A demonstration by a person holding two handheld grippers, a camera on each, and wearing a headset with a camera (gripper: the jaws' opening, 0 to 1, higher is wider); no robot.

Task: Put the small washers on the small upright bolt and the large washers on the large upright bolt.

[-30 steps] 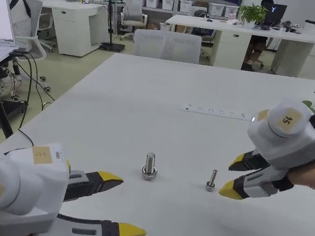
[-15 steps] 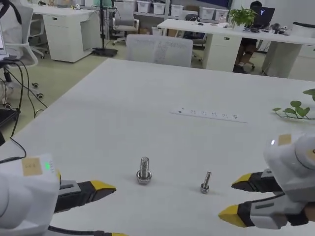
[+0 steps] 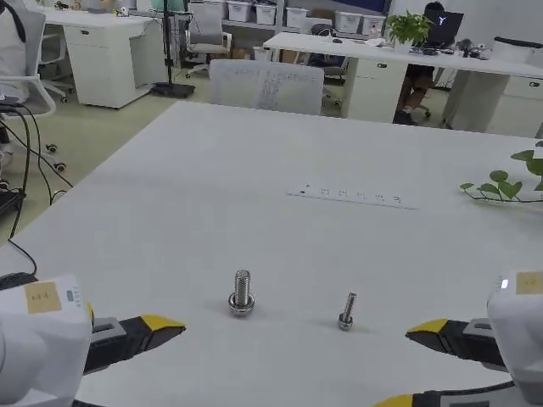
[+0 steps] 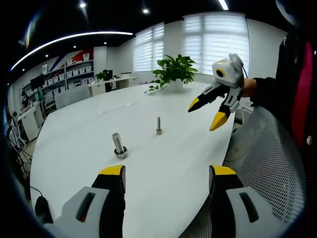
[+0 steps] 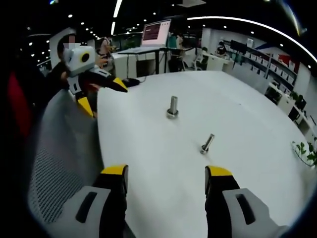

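Note:
The large upright bolt (image 3: 242, 292) stands on the white table (image 3: 254, 170) with a wider metal ring around its foot. To its right stands the small upright bolt (image 3: 347, 310), also with a small ring at its base. My left gripper (image 4: 166, 171) is open and empty, back at the near left edge, with one yellow fingertip (image 3: 161, 324) pointing towards the large bolt (image 4: 118, 145). My right gripper (image 3: 407, 365) is open and empty at the near right, clear of the small bolt (image 5: 206, 144). No loose washers are in sight.
A white power strip (image 3: 350, 197) lies across the table beyond the bolts. Plant sprigs (image 3: 501, 186) lie at the right edge. A grey chair (image 3: 265, 85) stands at the far side and a mesh chair back (image 4: 267, 168) is near me.
Both grippers have drawn back from the bolts towards the near edge and stayed open. The head view has tipped slightly. The bolts have not moved.

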